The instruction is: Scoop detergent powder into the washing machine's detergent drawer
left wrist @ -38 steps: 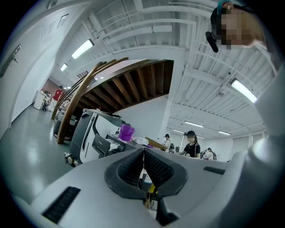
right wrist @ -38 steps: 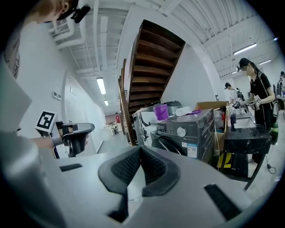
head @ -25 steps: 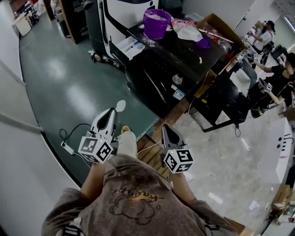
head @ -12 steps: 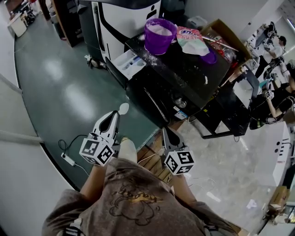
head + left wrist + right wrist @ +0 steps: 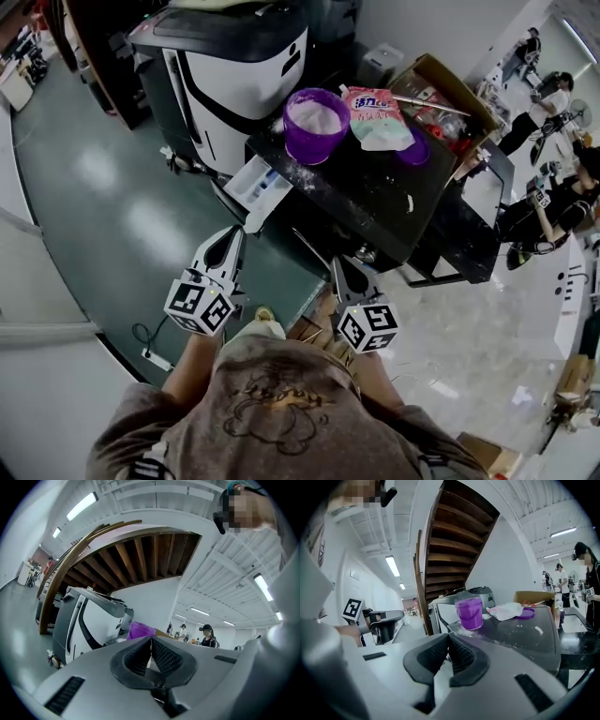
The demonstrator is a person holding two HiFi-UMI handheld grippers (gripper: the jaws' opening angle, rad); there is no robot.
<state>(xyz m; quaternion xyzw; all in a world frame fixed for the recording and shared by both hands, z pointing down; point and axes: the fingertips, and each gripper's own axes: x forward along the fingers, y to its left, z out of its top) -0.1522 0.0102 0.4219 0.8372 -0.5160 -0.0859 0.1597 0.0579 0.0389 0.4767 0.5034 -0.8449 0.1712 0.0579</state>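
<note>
The white and black washing machine (image 5: 234,66) stands at the top of the head view, with its detergent drawer (image 5: 255,183) pulled open. A purple bucket of white powder (image 5: 316,122) (image 5: 468,612) sits on the black table (image 5: 375,202), beside a pink detergent bag (image 5: 375,117) and a purple lid (image 5: 412,150). My left gripper (image 5: 232,234) is shut, just below the drawer, with a small white scoop (image 5: 253,223) at its tip. My right gripper (image 5: 339,264) is shut on nothing, close to the table's near edge. In the left gripper view the jaws (image 5: 151,641) meet and hide the scoop.
A cardboard box (image 5: 445,89) of items stands at the table's far end. Spilled powder dots the tabletop. A cable and plug (image 5: 155,361) lie on the green floor. People work at desks at the right (image 5: 553,187). A wooden staircase rises behind the machine (image 5: 454,550).
The person has walked closer: machine, drawer and table have slid down and nearer in the head view. Both grippers keep their pose, the left one with the scoop.
</note>
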